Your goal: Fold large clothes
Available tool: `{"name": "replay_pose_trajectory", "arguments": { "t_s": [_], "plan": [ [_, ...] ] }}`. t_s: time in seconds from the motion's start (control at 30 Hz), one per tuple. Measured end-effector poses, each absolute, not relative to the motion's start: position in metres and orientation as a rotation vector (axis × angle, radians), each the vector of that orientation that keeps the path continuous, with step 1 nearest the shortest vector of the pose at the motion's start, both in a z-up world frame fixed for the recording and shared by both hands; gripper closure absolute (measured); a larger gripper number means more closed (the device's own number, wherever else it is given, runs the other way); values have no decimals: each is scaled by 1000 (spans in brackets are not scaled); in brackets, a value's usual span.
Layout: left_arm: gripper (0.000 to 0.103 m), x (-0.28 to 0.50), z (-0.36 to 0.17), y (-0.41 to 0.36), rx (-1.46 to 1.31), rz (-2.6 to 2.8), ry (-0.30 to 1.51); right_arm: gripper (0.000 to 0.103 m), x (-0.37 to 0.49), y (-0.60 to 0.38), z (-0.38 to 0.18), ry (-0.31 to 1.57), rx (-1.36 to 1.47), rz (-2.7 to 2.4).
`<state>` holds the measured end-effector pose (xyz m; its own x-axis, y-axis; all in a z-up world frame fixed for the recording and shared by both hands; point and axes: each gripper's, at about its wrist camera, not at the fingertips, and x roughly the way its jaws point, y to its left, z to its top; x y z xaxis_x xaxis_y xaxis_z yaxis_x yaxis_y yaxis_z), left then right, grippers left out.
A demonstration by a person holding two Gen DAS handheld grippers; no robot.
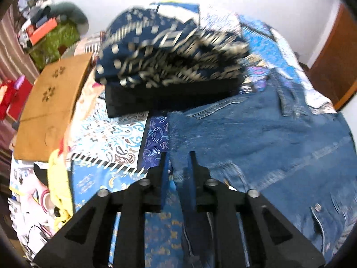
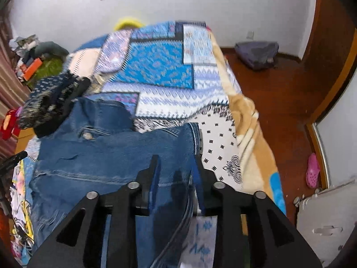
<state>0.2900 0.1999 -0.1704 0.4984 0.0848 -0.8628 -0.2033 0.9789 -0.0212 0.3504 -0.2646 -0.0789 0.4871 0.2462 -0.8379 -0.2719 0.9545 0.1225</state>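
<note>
A blue denim jacket (image 1: 256, 134) lies spread on the patterned bedspread (image 1: 107, 134). It also shows in the right wrist view (image 2: 100, 156), with a metal button near its collar. My left gripper (image 1: 178, 156) is shut on the jacket's left edge, and denim hangs between its fingers. My right gripper (image 2: 176, 160) holds the jacket's right edge between its fingers, with denim running down through the gap.
A pile of folded dark patterned clothes (image 1: 169, 53) sits on the bed behind the jacket; it also shows in the right wrist view (image 2: 51, 98). A brown cardboard box (image 1: 49, 107) stands at the left. Wooden floor (image 2: 279, 102), a suitcase (image 2: 325, 223) and a pink shoe (image 2: 312, 169) lie right of the bed.
</note>
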Motion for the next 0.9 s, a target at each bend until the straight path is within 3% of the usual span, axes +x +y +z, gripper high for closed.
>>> {"name": "replay_pose_trajectory", "arguments": {
  "t_s": [0.1,0.17,0.23,0.4,0.9],
  "plan": [
    [57,273,-148,193,-108,155,996,55,323,-265,-60,951,-40,336],
    [27,260,-139,189,-102,152,986,39,303,-265,-50,918,-54,343],
    [16,243,-130,188,-112,151,979,30,290,-264,-46,902,-64,340],
    [16,211,-142,189,-159,117,1020,29,257,-268,-58,909,-73,356],
    [16,147,-268,183,-547,-46,1280,29,210,-280,-148,1123,101,389]
  ]
}}
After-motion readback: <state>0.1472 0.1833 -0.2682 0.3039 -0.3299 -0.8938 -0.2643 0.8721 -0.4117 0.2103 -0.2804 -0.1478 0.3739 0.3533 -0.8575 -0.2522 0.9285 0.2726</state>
